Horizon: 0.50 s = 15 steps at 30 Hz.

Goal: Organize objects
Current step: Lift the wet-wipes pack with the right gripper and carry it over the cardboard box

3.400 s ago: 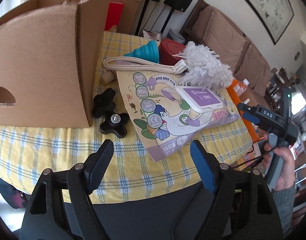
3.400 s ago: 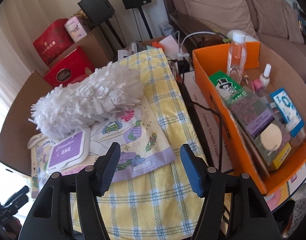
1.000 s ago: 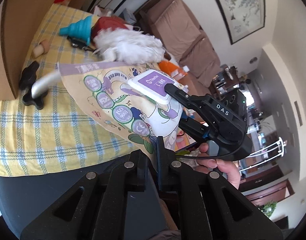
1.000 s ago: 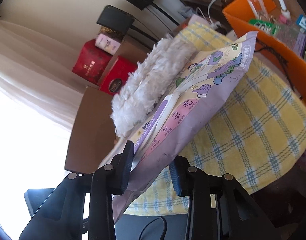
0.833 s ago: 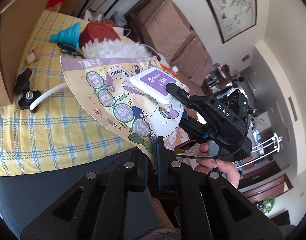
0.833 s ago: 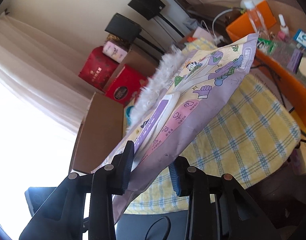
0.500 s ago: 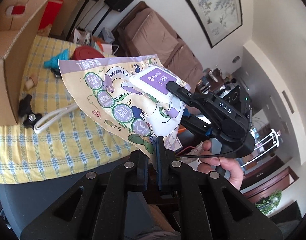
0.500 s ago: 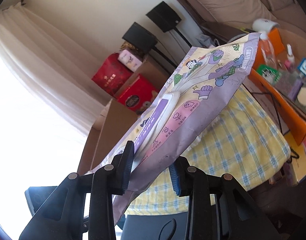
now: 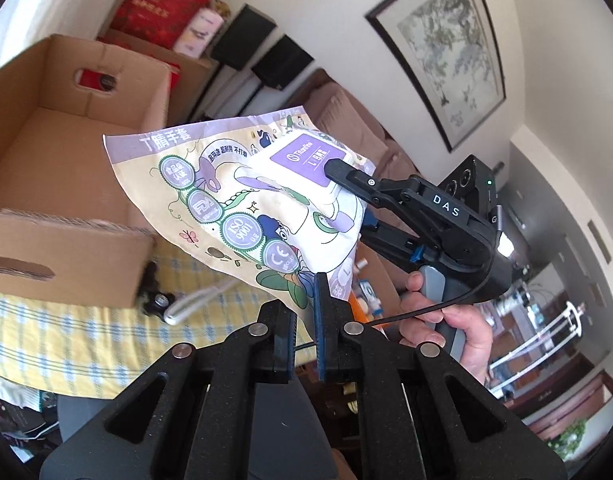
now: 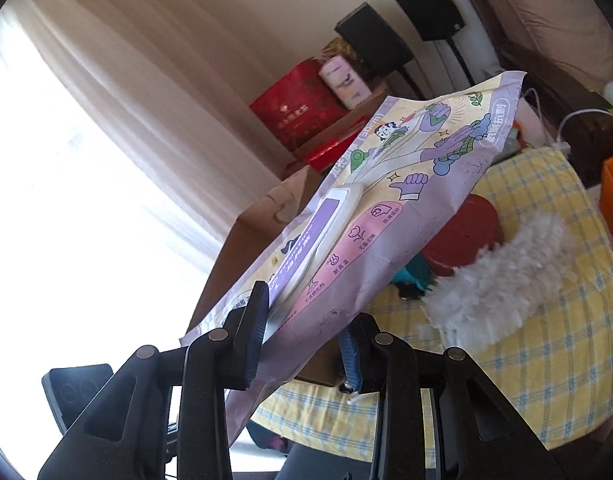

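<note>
Both claws, left claw and right claw, are clamped on the flat purple-and-yellow printed pouch, held aloft (mid-transfer); next, lower it into the open brown cardboard box.

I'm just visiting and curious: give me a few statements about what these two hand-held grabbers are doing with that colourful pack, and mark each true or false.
1. Both grippers hold the glove pack in the air. True.
2. The left gripper pinches the pack's thin edge. True.
3. The right gripper is empty. False: its jaws clamp the pack at its white flip lid.
4. The cardboard box already contains the pack. False: the pack is held beside it, above the checked tablecloth.
5. The white fluffy duster lies on the table. True.
</note>
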Each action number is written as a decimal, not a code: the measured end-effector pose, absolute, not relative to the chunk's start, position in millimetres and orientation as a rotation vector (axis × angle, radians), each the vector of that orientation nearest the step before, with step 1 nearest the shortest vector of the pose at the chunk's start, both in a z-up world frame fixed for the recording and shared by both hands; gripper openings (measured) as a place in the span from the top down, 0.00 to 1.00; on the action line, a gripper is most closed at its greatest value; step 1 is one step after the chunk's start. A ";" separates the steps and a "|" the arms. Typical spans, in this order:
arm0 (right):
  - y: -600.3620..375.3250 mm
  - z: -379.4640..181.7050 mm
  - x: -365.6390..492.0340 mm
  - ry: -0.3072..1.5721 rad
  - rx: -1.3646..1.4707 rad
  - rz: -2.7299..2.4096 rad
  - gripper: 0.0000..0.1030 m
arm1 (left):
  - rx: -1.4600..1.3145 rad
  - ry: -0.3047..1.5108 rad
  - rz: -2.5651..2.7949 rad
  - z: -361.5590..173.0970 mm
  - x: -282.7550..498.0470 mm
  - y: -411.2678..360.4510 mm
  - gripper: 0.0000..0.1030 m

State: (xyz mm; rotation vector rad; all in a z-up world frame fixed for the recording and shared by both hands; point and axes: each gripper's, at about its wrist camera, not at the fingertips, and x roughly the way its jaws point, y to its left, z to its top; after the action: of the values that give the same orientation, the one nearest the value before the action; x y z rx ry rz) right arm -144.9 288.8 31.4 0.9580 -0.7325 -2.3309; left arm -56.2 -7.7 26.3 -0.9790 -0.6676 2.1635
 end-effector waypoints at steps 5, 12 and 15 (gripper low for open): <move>239.3 38.4 -186.1 -0.609 1.011 -2.233 0.68 | -0.966 -0.753 2.234 22.1 -71.6 -36.8 0.93; 194.9 20.5 -231.1 -0.558 1.102 -2.112 0.68 | -0.982 -0.808 2.293 15.1 -92.7 -61.3 0.92; 177.1 19.6 -247.1 -0.516 1.119 -2.094 0.68 | -0.991 -0.836 2.303 7.4 -99.6 -69.0 0.92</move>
State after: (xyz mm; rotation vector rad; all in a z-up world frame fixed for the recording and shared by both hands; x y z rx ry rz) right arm -247.1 177.1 19.6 1.1191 -0.5164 -2.0942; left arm -99.6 -69.0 7.4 -0.9907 -0.8362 2.3032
